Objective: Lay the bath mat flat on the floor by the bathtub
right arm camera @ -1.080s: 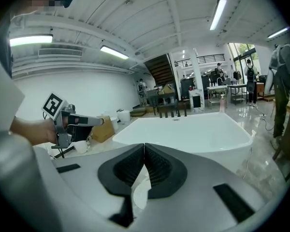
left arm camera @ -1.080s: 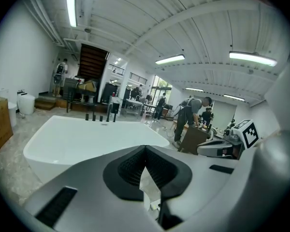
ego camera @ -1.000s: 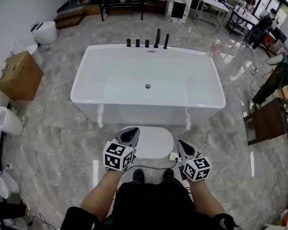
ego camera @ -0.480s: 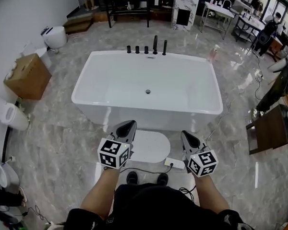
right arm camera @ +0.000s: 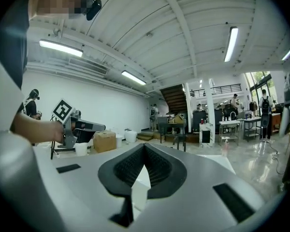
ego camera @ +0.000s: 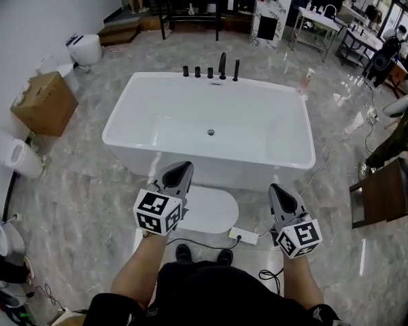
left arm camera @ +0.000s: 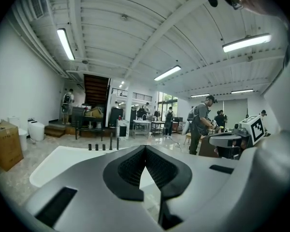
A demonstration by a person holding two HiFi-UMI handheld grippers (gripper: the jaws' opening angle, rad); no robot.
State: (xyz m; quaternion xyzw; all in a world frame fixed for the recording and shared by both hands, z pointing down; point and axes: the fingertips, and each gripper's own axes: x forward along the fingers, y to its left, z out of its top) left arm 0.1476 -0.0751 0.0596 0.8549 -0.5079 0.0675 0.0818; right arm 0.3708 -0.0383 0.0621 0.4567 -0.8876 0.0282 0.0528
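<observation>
In front of your waist, your left gripper (ego camera: pixel 179 176) hangs with its jaws pressed together and nothing between them, and its own view looks level across the room rather than down at the floor. Your right gripper (ego camera: pixel 281 195) is the same: jaws closed, empty, held up off to the side. Below them, between your feet and the tub (ego camera: pixel 209 129), the mat (ego camera: pixel 212 210) lies on the floor (ego camera: pixel 81 195), just beside the tub's near wall. It looks flat, with no fold or lifted corner that you can make out, though its left end is hidden behind your left gripper. So the laying step seems done, and what remains is a check. If you want to square it up, you would need to crouch, open one pair of jaws and pinch an edge low to the floor. The mat's long axis runs left to right, parallel to the tub's long side, with its rounded ends pointing left and right. Mind the power strip (ego camera: pixel 243 236) and its cable (ego camera: pixel 204 240), near the mat's right front corner.
</observation>
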